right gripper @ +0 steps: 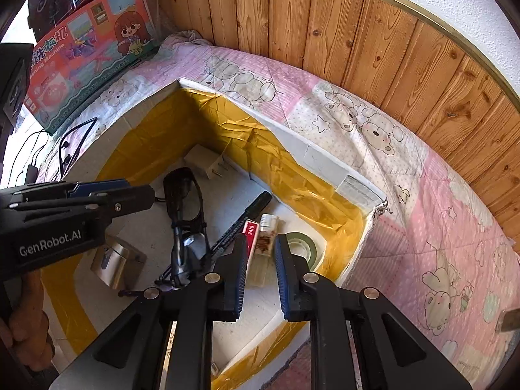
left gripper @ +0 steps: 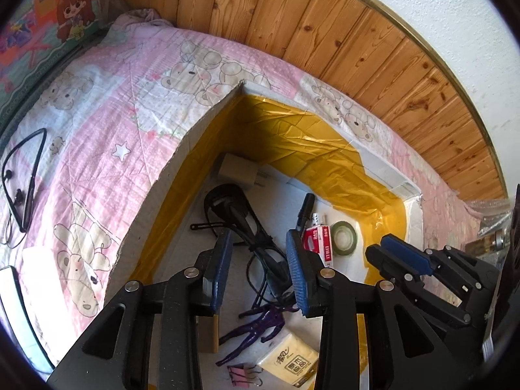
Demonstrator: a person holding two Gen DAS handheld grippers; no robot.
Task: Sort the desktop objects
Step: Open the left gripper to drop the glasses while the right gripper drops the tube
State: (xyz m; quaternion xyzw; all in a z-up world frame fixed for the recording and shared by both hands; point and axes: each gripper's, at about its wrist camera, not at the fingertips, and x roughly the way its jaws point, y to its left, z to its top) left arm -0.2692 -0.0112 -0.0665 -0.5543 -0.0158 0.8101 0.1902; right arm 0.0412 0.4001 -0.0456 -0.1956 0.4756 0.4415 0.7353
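Right wrist view: right gripper point(right gripper: 258, 279) over box point(right gripper: 325, 159), jaws parted, empty; lighter point(right gripper: 265, 243) just ahead, long axis along jaws, nearest this hand. Left wrist view: left gripper point(left gripper: 258, 269) half open, empty, above glasses point(left gripper: 240, 221) at centre.
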